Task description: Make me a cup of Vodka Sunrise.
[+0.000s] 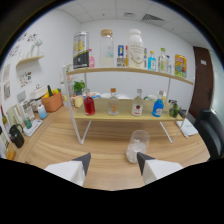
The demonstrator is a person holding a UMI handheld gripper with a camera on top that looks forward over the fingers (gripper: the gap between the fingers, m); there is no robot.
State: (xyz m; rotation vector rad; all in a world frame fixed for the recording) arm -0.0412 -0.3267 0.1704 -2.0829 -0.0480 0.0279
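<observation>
Glass: clear plastic or glass cup (137,145) with what looks like ice at its bottom, standing on the wooden counter (60,145) just ahead of the fingers, nearer the right one.
Gripper: two-finger gripper (114,161), fingers spread wide, holding nothing; the cup is beyond the tips, not between them.
Lower shelf: bottle of red liquid (89,105), clear bottle with orange label (113,103), clear bottle with red label (137,104), blue bottle (158,106), in a row along the two-tier white-framed wooden shelf (125,116).
Upper shelf: tall jars and bottles, contents unclear.
Progress: early, by my judgement; cup holds ice only, no coloured liquid visible.
Remaining: vodka, orange juice and red syrup, all apparently unpoured.
</observation>
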